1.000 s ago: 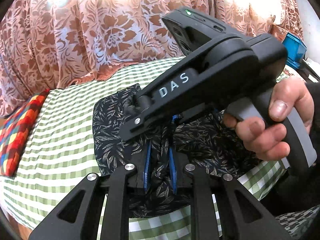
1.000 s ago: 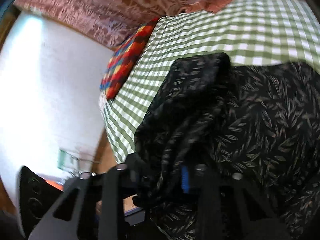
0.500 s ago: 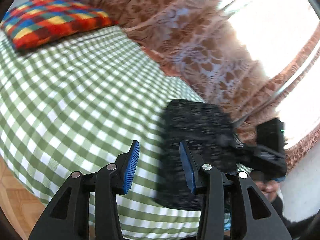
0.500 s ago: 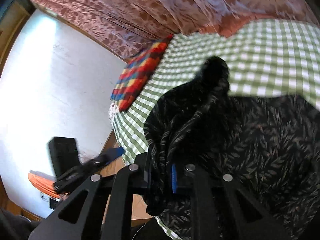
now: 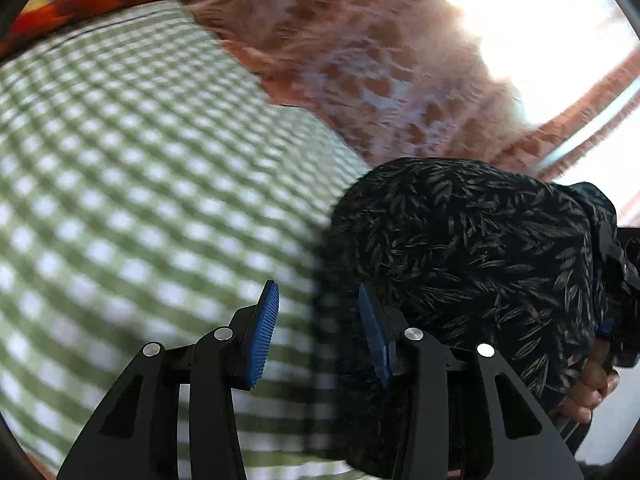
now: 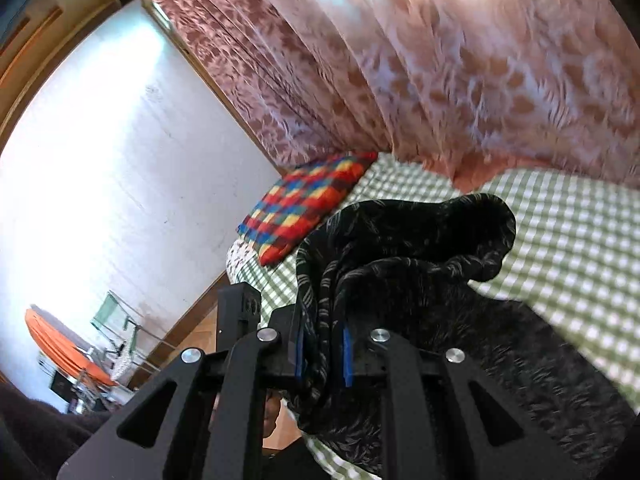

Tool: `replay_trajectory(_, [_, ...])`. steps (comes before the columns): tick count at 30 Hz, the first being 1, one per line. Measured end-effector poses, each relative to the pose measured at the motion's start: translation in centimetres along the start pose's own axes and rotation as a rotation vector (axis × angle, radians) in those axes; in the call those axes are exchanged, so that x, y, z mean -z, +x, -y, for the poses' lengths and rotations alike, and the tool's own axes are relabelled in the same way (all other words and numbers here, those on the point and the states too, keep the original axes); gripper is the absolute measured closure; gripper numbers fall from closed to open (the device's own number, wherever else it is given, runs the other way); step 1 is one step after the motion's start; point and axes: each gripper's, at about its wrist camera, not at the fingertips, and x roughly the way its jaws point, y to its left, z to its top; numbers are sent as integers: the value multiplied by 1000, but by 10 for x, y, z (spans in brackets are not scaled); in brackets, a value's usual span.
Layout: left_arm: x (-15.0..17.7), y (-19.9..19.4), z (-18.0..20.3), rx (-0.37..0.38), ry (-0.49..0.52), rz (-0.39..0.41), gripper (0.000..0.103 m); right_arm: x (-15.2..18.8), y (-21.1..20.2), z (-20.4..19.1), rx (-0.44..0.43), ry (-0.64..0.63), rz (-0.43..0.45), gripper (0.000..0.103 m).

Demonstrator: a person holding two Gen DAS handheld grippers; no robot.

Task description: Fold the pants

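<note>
**Inspector A:** Left wrist view, taken left to right: the checked bedsheet point(image 5: 120, 160) fills the left side, blurred. The left gripper point(image 5: 318, 328) hangs over it with its blue pads apart and nothing between them. Right of that, the pants point(image 5: 472, 248) bulge up in a dark, leaf-printed mound above the bed.

**Inspector B:** Right wrist view agrees. Wall and a patchwork pillow point(image 6: 304, 216) on the left, then the right gripper point(image 6: 322, 352) clamped on a bunched ridge of the pants point(image 6: 420, 240), which trail onto the sheet point(image 6: 580, 240) at right.

**Inspector A:** Progress?

**Inspector B:** My judgement: partly done. The cloth looks doubled at least once, but it sits lifted and rumpled, not laid flat. A final fold, laying down and smoothing appear to remain.

**Inspector A:** Limits?

**Inspector B:** Waistband and leg ends cannot be told apart. The layer count at the pinch is unclear. Motion blur softens both views, and the lower edge of the pants is cut off behind the gripper frames.
</note>
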Motion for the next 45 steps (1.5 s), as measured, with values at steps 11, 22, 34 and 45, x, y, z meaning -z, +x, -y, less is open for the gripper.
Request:
replay_trajectory(11, [41, 63, 80, 120, 232, -204, 63, 42, -116, 26, 254, -41, 90, 91])
replay_trajectory(22, [94, 94, 123, 43, 526, -325, 59, 188, -163, 133, 477, 387, -19, 90])
replay_trajectory(34, [107, 92, 131, -9, 638, -319, 59, 182, -177, 179, 287, 582, 166, 37])
replay_trajectory(45, [121, 89, 136, 14, 701, -325, 59, 143, -172, 144, 522, 346, 228, 91])
